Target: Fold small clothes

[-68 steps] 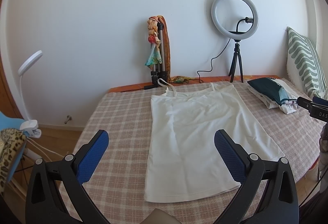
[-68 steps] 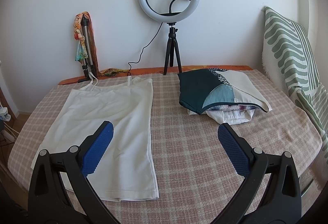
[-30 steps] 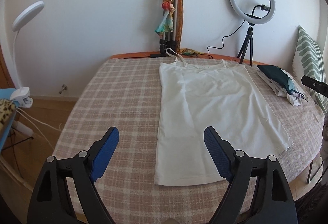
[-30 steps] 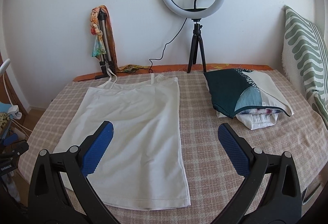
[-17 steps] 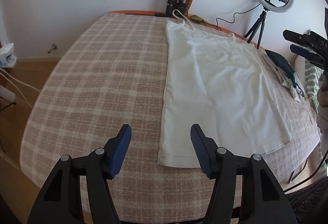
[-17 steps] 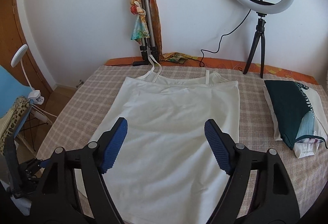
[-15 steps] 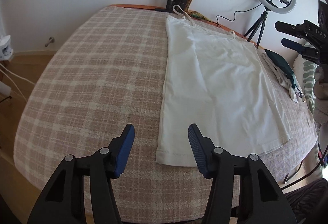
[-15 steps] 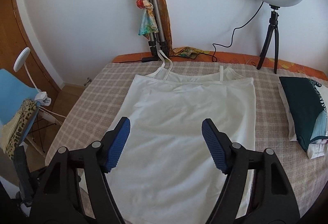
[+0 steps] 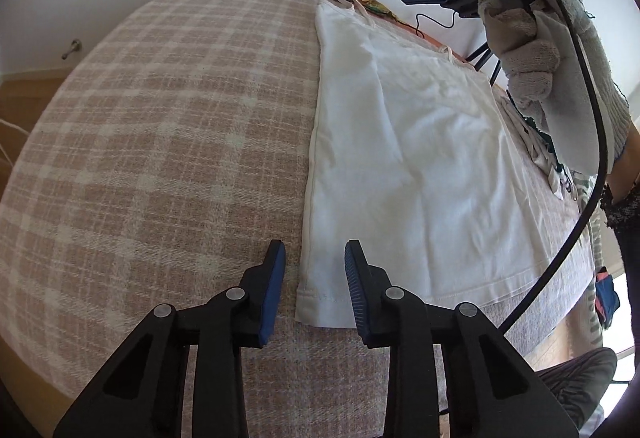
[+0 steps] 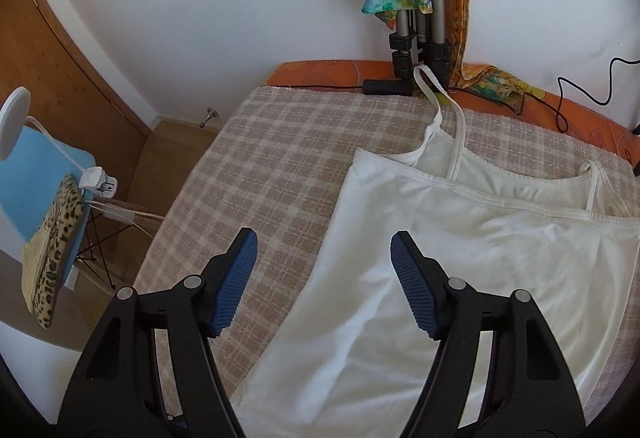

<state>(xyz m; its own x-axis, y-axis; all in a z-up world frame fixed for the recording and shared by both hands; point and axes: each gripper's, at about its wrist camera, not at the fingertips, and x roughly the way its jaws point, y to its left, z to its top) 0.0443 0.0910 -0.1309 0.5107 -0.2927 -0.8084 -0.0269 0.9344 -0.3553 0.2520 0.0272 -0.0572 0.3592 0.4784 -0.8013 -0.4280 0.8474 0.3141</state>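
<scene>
White camisole point(image 9: 420, 157) lies flat; left gripper point(image 9: 314, 258) narrowing unclamped, "DAS"-marked right gripper point(image 10: 324, 246) wide.

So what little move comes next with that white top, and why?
Probably lower the left gripper and pinch the white top's near hem corner. Its jaws have just been closing and straddle that corner, not yet pressing it, while the right gripper hangs open near the strap end.
</scene>
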